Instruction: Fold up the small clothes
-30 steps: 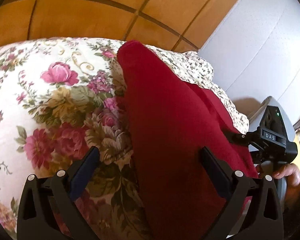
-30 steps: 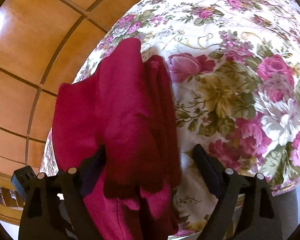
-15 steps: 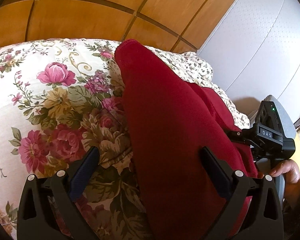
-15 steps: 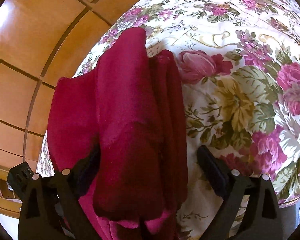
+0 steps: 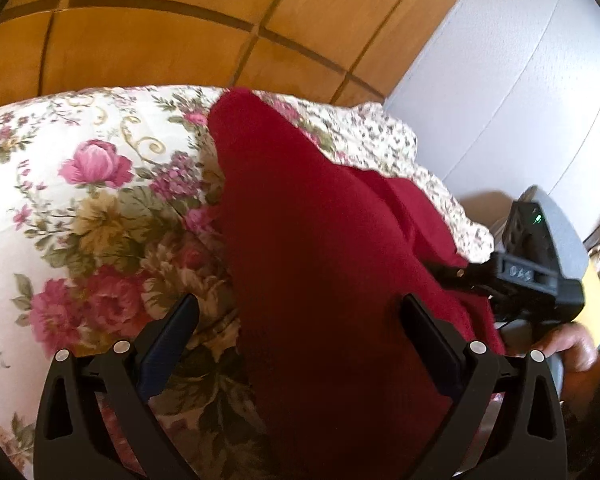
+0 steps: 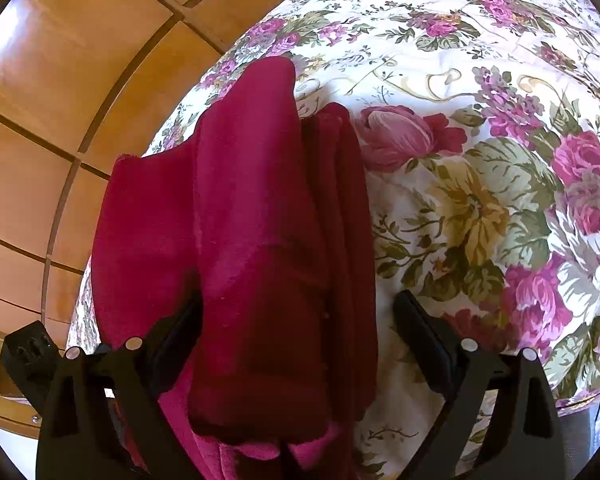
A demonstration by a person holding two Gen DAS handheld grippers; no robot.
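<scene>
Soft, light, limp crimson fleece garment lying folded lengthwise at centre frame on the floral bedspread, best pinched at a hem corner; both left gripper and right gripper wide open, holding nothing.

Each tool is matte black plastic: two angular arms with triangular cut-outs and round silver rivets, the left tool with dark blue pads, the right tool likewise built. Seen from the left wrist, the right one's boxy black housing carries a small green light and a pale label.
</scene>
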